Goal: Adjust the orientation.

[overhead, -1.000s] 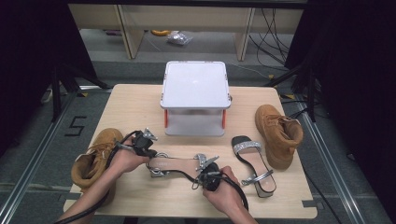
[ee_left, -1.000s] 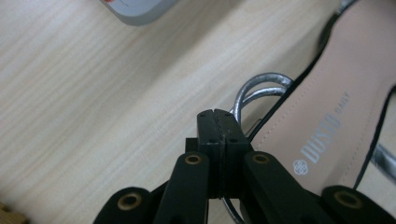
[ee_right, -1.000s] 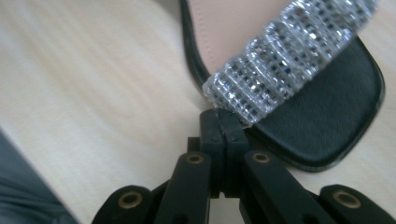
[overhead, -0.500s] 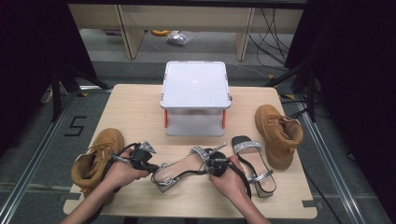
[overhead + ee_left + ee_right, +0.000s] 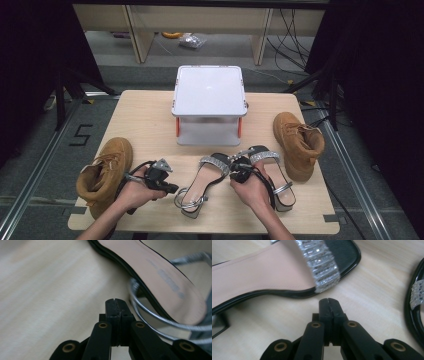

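Left hand-held gripper (image 5: 167, 186) is seen clenched on nothing, its jaws pressed together just beside the heel strap of the sandal (image 5: 202, 186) at the worktop's (image 5: 145, 120) six o'clock. Right hand-held gripper (image 5: 239, 172) is likewise clenched empty, set at the sandal's toe band, between it and the second sandal (image 5: 274, 177) at four o'clock. Boots (image 5: 105, 172) are left at eight and three o'clock, a box (image 5: 209, 97) at twelve. Nudging the sandal into line beside its mate is judged to be the step in hand; a small push at heel and toe is called for next.
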Motion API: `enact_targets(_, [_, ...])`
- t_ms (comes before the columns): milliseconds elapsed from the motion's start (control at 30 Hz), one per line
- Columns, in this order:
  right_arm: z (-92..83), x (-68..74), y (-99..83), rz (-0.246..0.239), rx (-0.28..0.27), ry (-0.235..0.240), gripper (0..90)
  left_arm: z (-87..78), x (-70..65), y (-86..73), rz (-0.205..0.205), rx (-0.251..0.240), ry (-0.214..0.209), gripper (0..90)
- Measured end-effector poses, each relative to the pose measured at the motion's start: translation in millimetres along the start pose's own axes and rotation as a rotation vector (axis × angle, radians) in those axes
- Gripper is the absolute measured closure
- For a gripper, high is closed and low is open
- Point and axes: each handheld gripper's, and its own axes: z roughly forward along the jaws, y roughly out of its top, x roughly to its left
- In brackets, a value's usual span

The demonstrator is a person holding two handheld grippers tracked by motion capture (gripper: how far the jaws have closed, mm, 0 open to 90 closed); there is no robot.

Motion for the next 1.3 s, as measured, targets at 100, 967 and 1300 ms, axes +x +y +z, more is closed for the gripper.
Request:
enact_targets(100, [-0.1,12.9,-3.7,-0.021,0.023,0.077,90.0,12.1,-3.9,2.3,0.001,0.007,-0.022,89.5])
enact_targets(967, [12.9,23.6,-0.6,-0.060,0.043,0.133,89.5,54.8,-54.6,27.2,0.079,-0.002,-0.119,88.7])
enact_targets(1300, [5.4,12.3,-4.2,0.006,0.017,0.127,69.5,29.3,-33.7,20.8,0.037,-0.126,-0.051,82.6])
